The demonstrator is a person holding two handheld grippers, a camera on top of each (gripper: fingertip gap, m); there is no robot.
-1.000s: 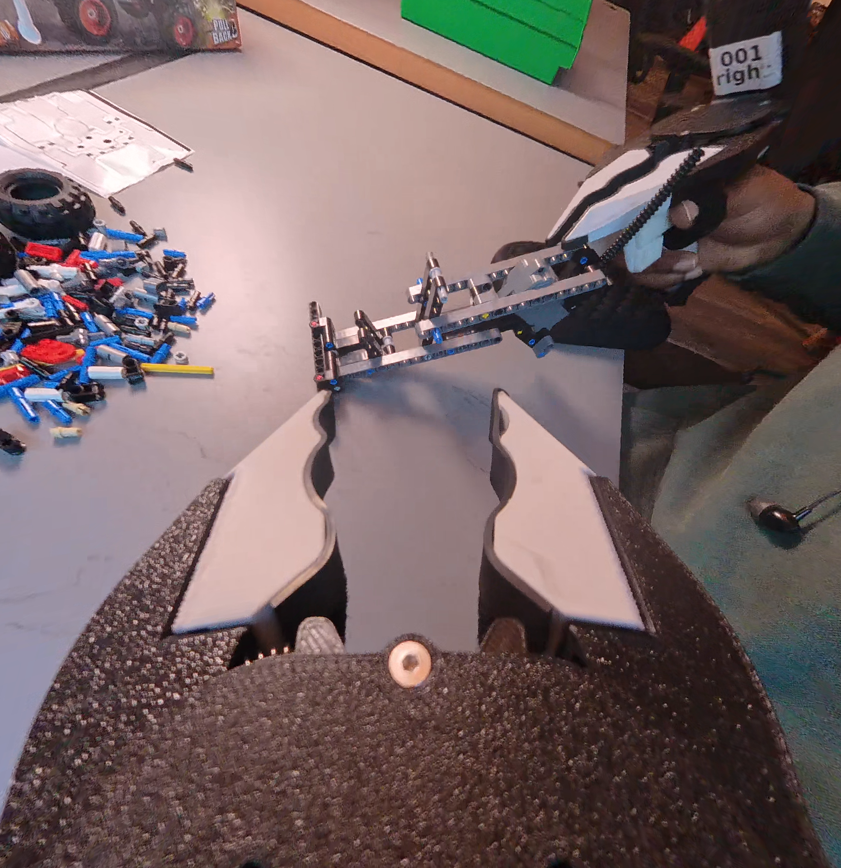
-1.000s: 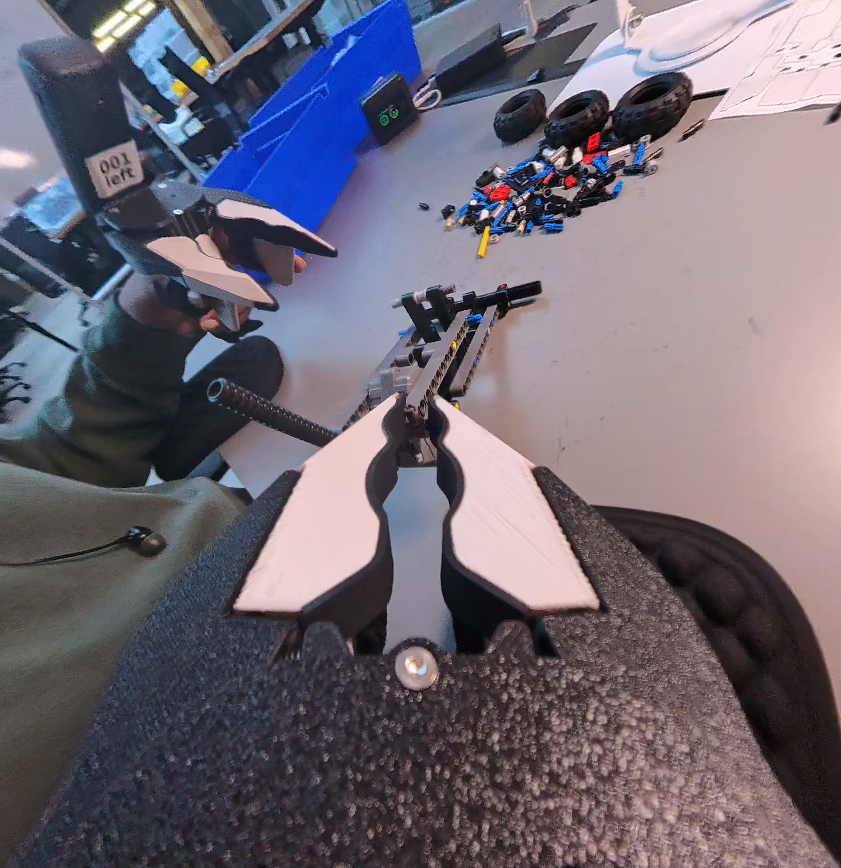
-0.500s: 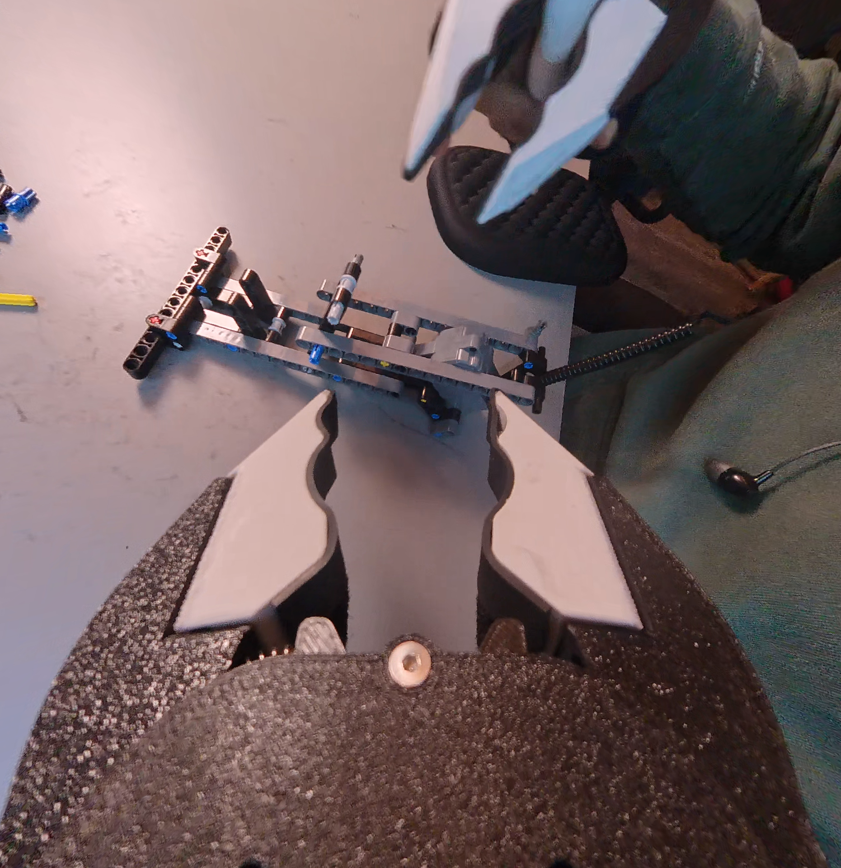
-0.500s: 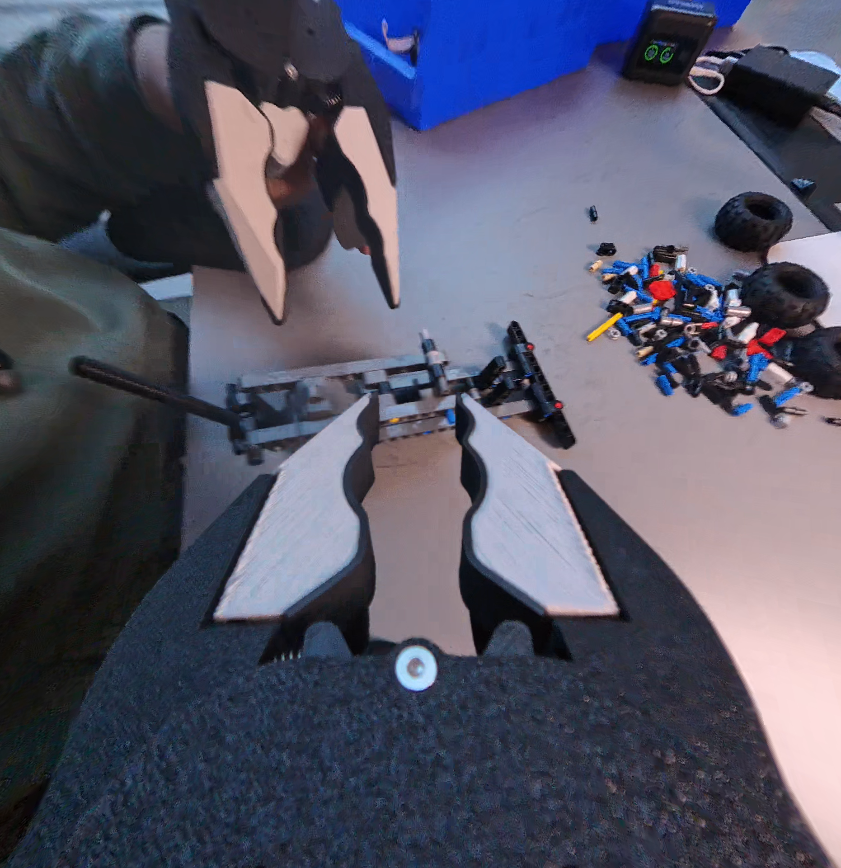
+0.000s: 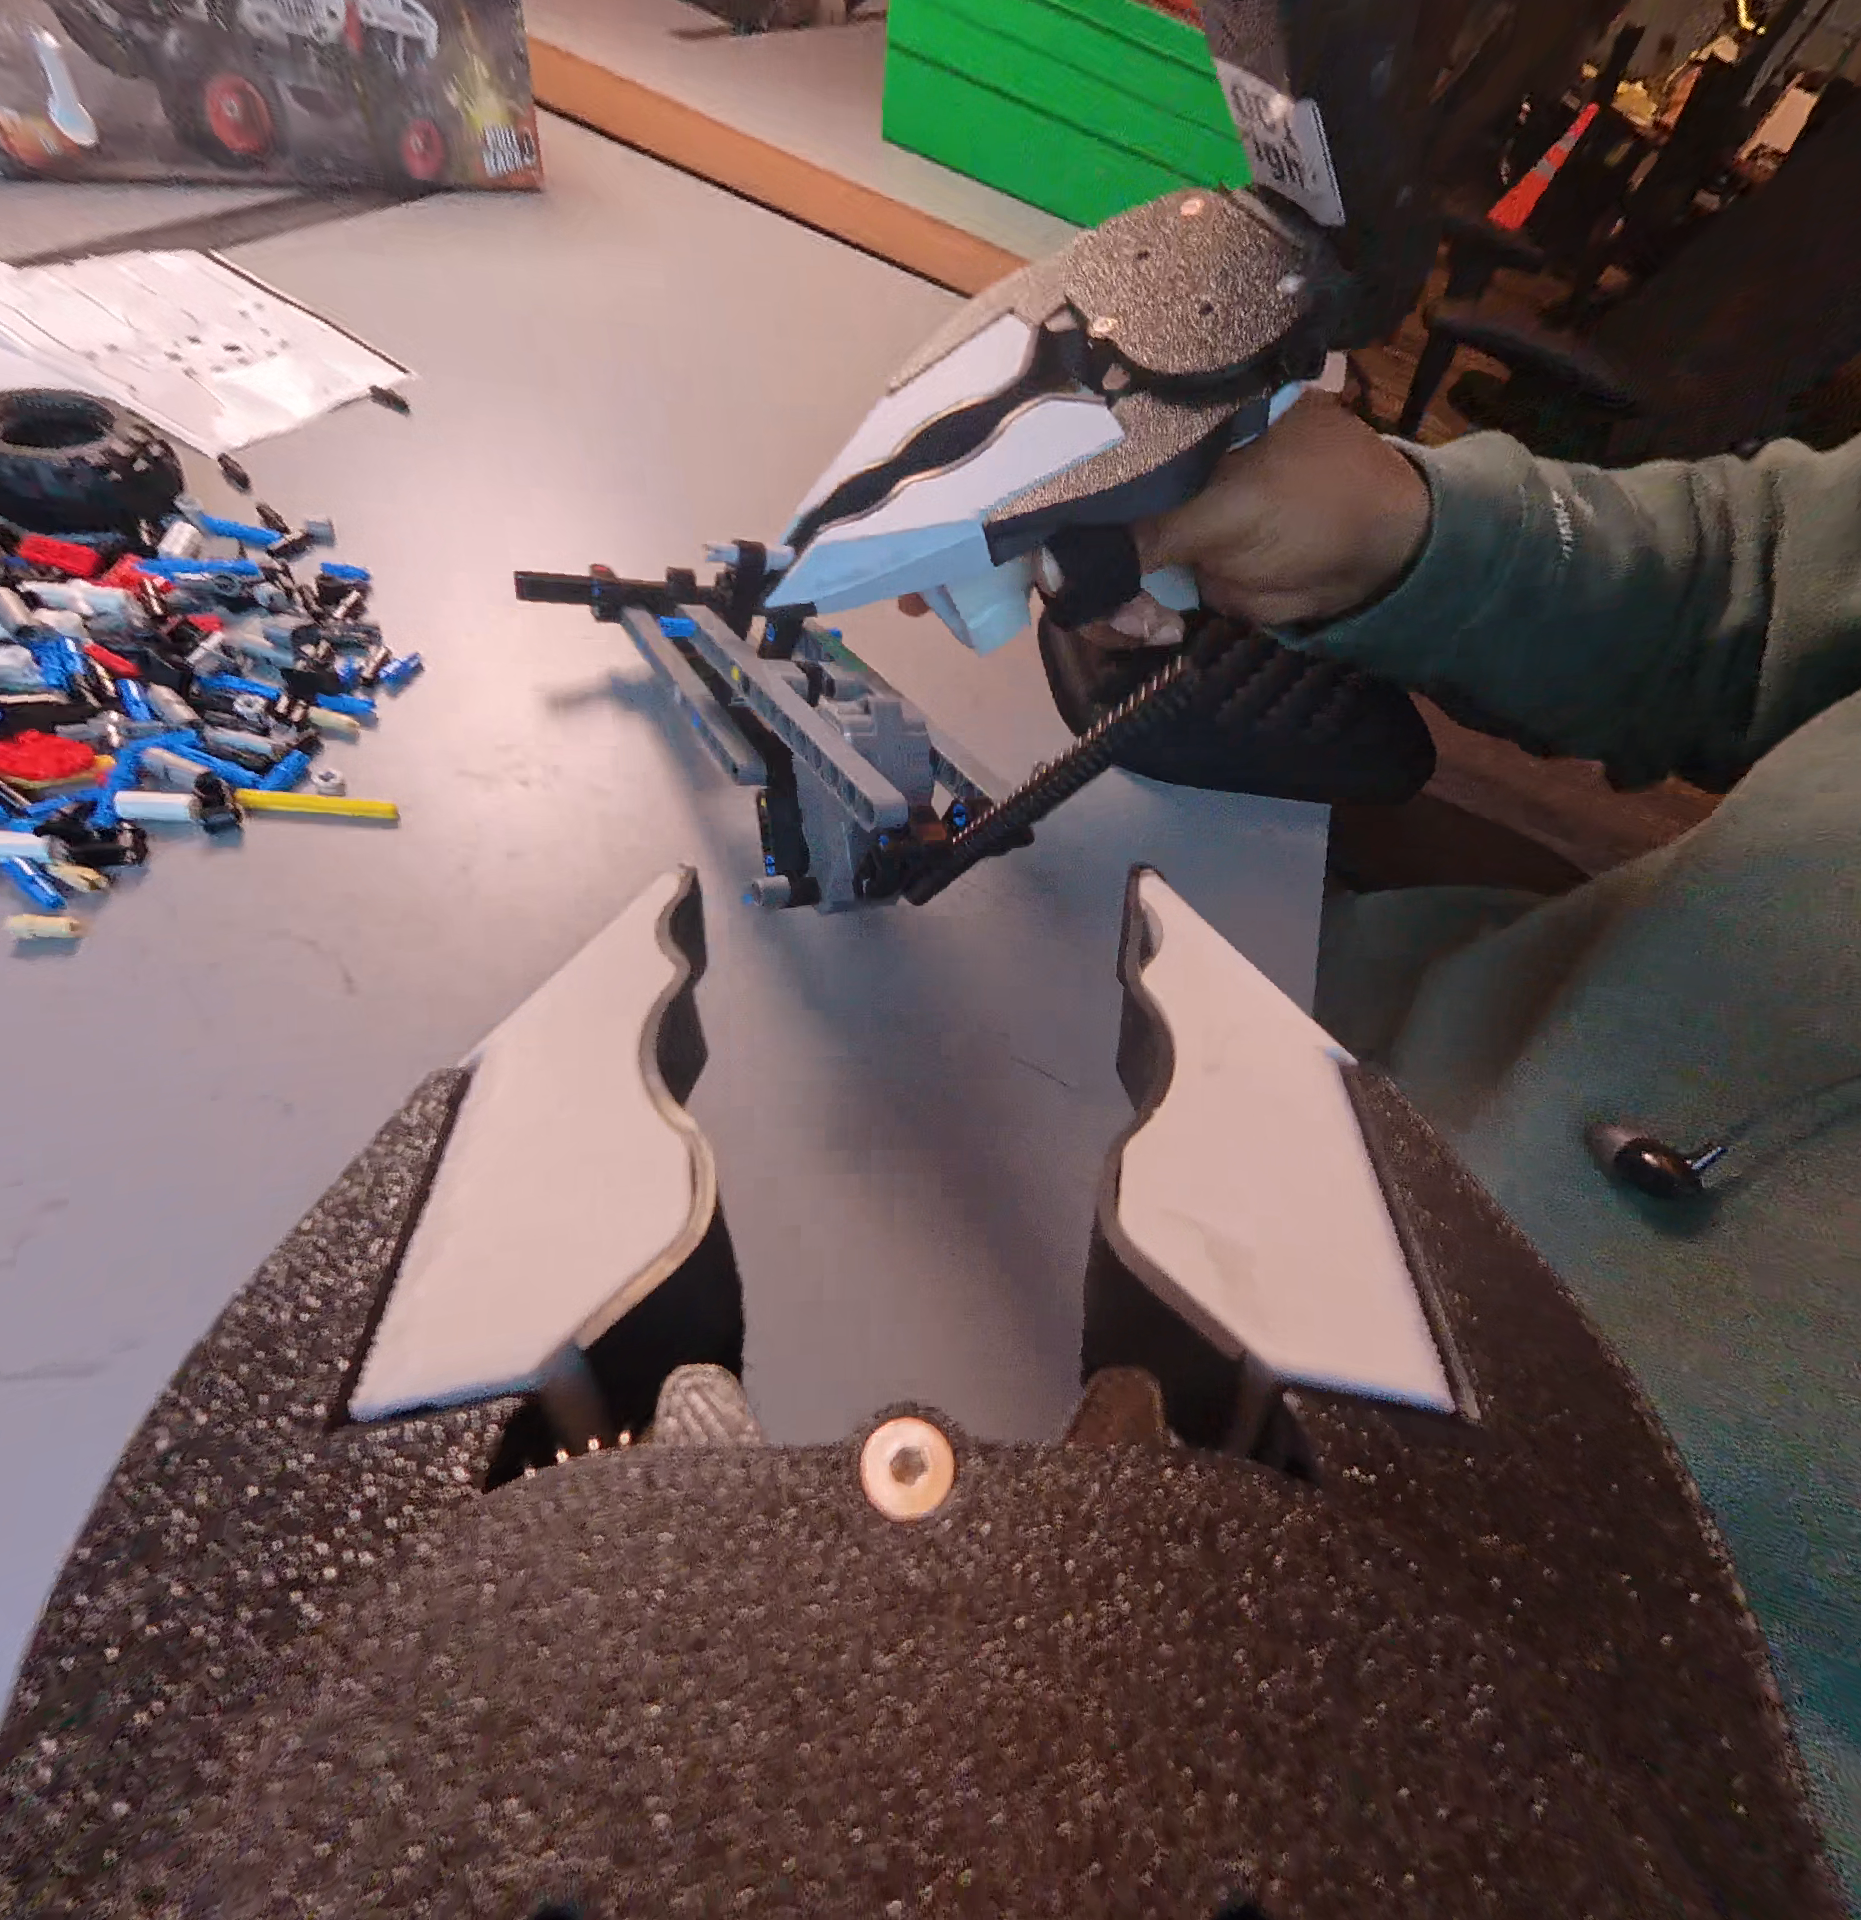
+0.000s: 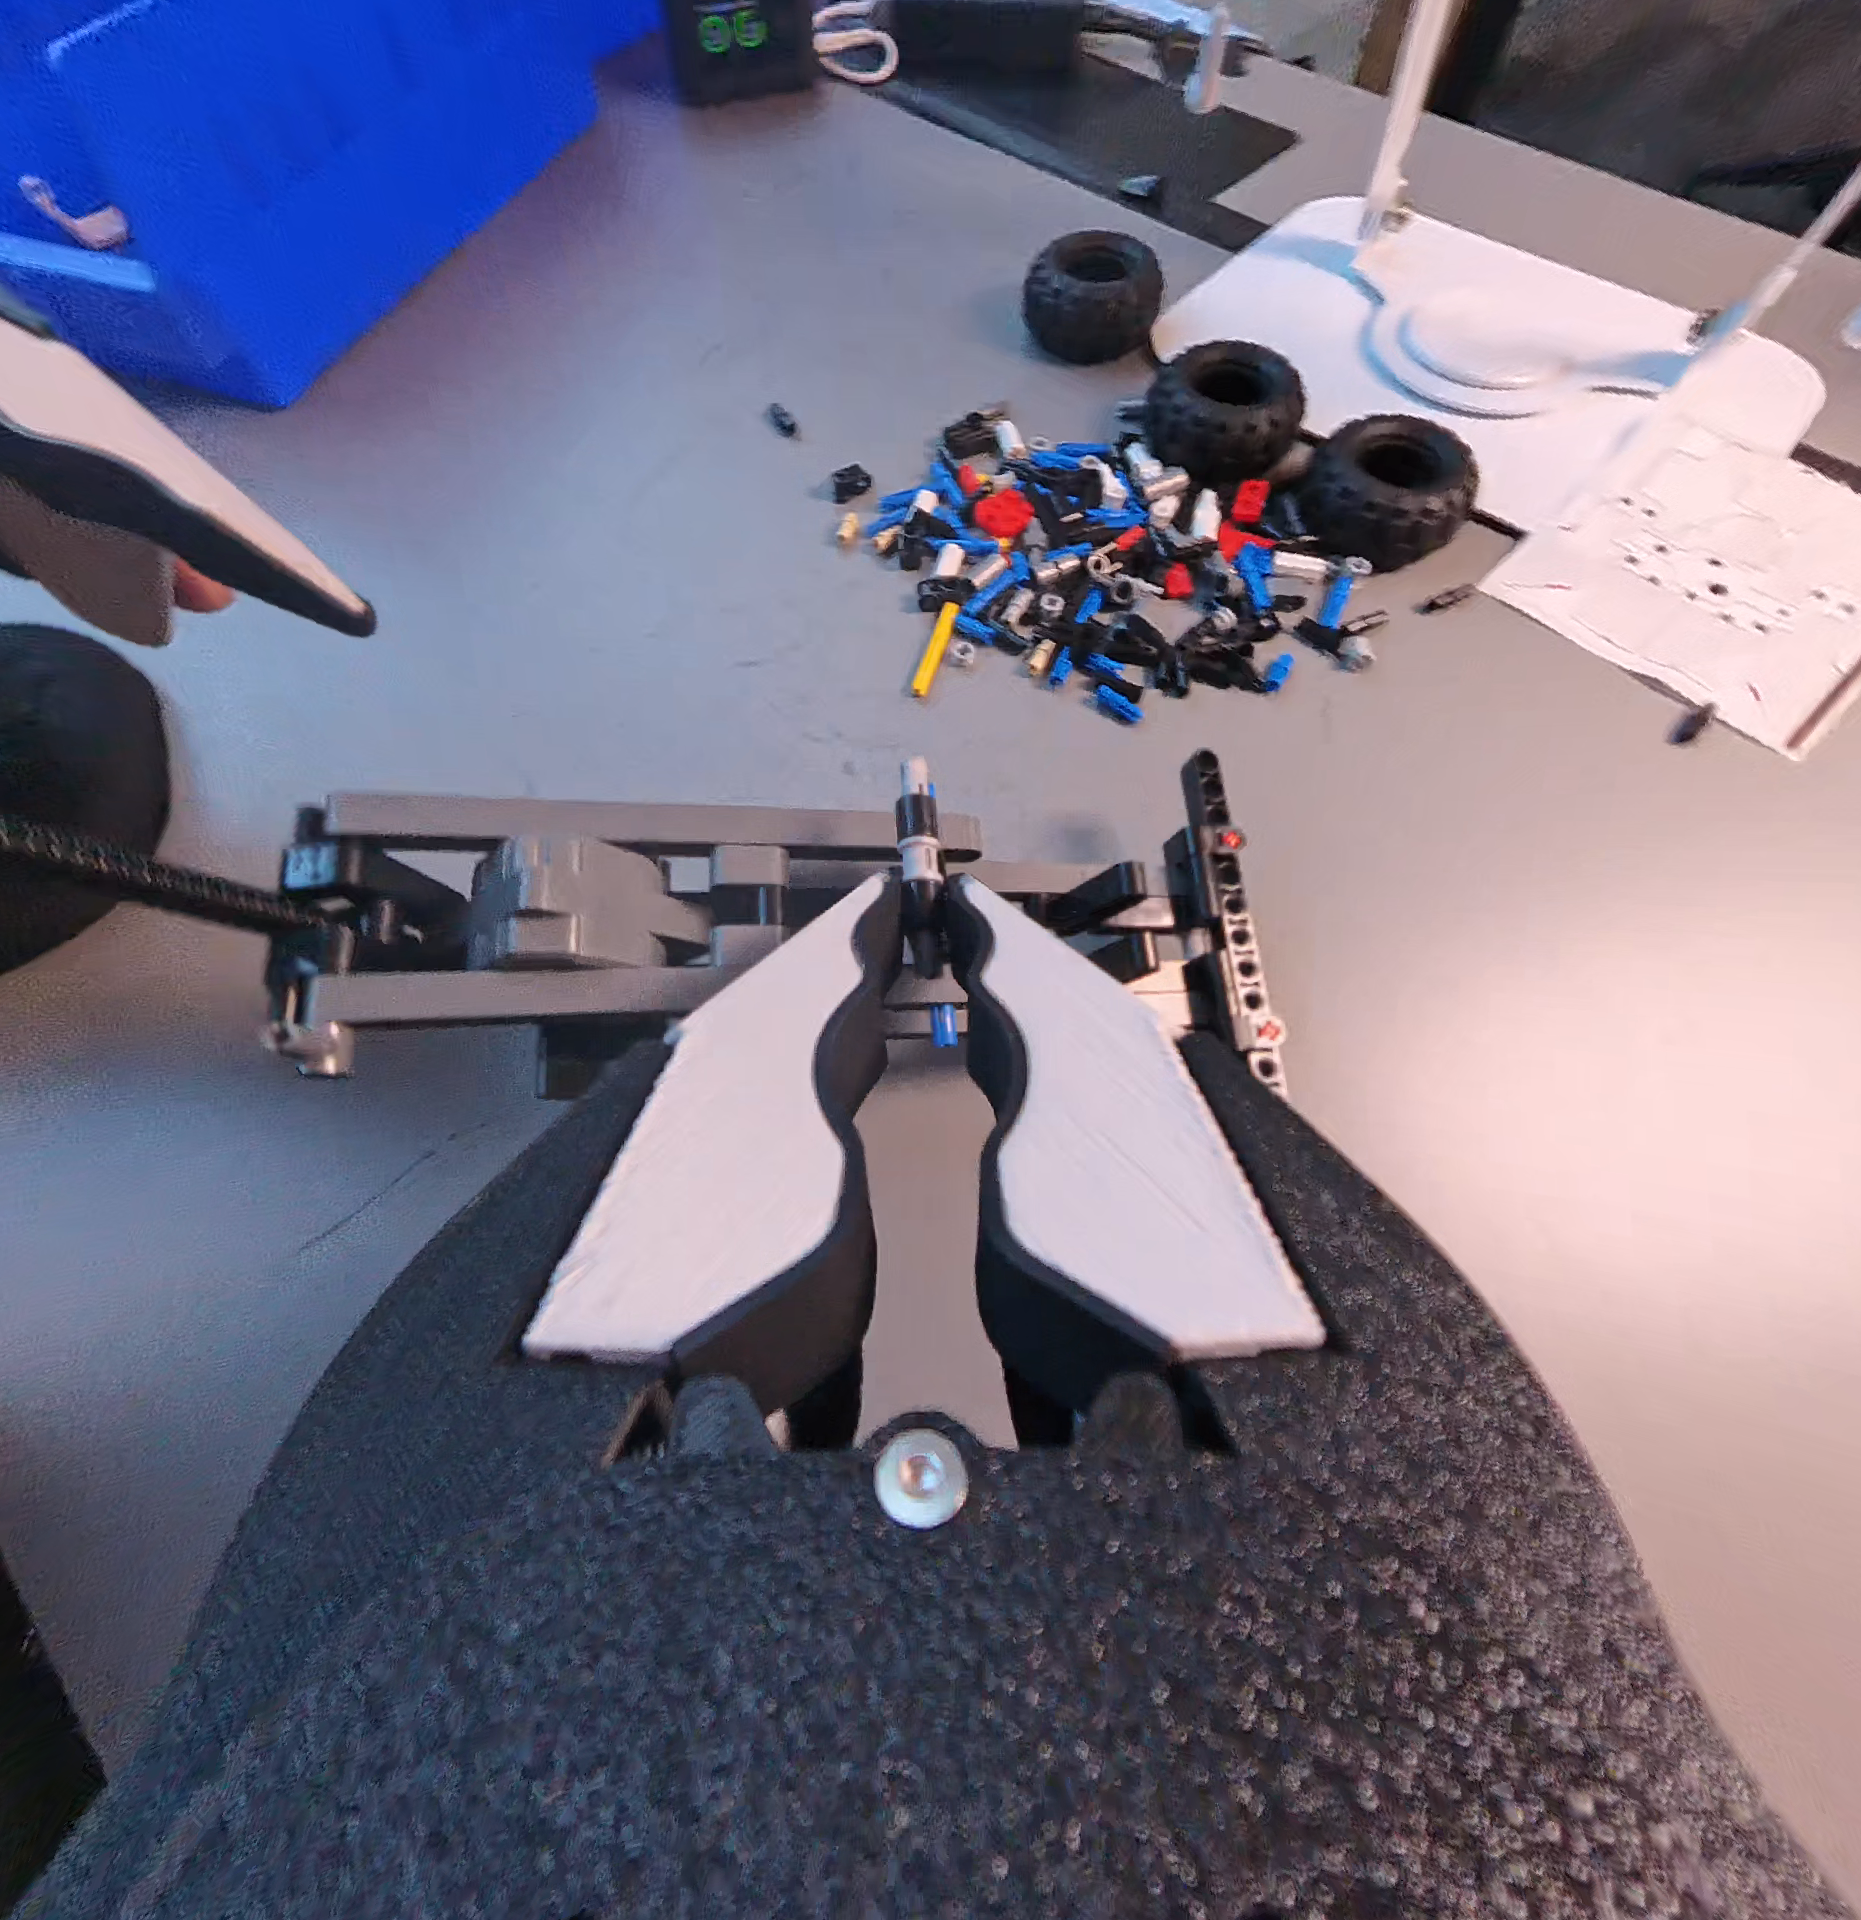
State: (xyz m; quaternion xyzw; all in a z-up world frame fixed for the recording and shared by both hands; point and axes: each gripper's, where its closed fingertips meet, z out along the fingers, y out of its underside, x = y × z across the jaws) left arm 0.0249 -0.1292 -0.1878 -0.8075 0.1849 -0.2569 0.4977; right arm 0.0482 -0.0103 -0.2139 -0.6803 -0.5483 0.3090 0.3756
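Right tongs (image 6: 918, 914) now clamped on chassis (image 6: 635, 914) pin, left tongs (image 5: 905, 904) apart, empty, pin part-hidden.

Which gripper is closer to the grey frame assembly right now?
Right. The right gripper is shut on the frame assembly's black axle; the left gripper hangs open just short of it.

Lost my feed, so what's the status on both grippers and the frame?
Left gripper open, empty, just short of frame. Right gripper shut on frame's upright pin. Frame's near end raised off table. Parts pile well clear.
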